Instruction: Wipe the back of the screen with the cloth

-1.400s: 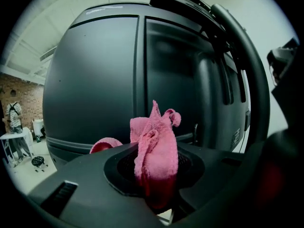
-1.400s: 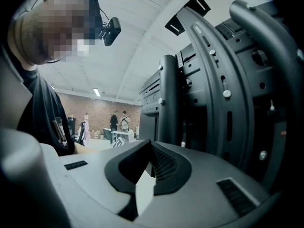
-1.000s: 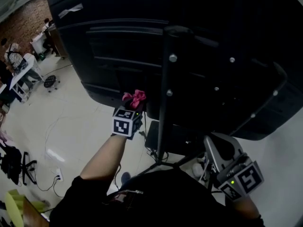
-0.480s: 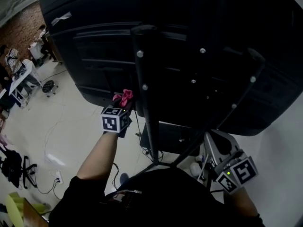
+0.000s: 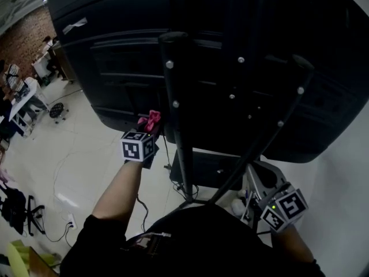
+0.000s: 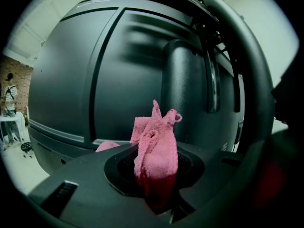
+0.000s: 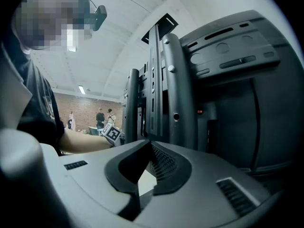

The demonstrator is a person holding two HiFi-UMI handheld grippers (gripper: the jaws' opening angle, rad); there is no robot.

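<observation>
The big dark screen back (image 5: 230,51) fills the top of the head view, held on a black stand post (image 5: 176,108). My left gripper (image 5: 149,129) is shut on a bunched pink cloth (image 5: 151,120), which sits against the screen's lower edge just left of the post. In the left gripper view the cloth (image 6: 156,148) sticks up between the jaws of the gripper (image 6: 154,172), with the screen back (image 6: 71,89) close behind. My right gripper (image 5: 256,175) hangs low at the right near the stand's legs, shut and empty (image 7: 147,151), facing the stand upright (image 7: 178,94).
A black box (image 5: 213,169) sits at the stand's foot, with cables (image 5: 69,154) trailing over the pale floor. Desks and people (image 5: 23,91) are far off to the left by a brick wall. A dark folded frame (image 5: 14,206) lies at the lower left.
The view has swung right, so the stand sits further left in the frame. The left gripper keeps the cloth at the screen's lower edge, slightly nearer the post. The right gripper sank a little.
</observation>
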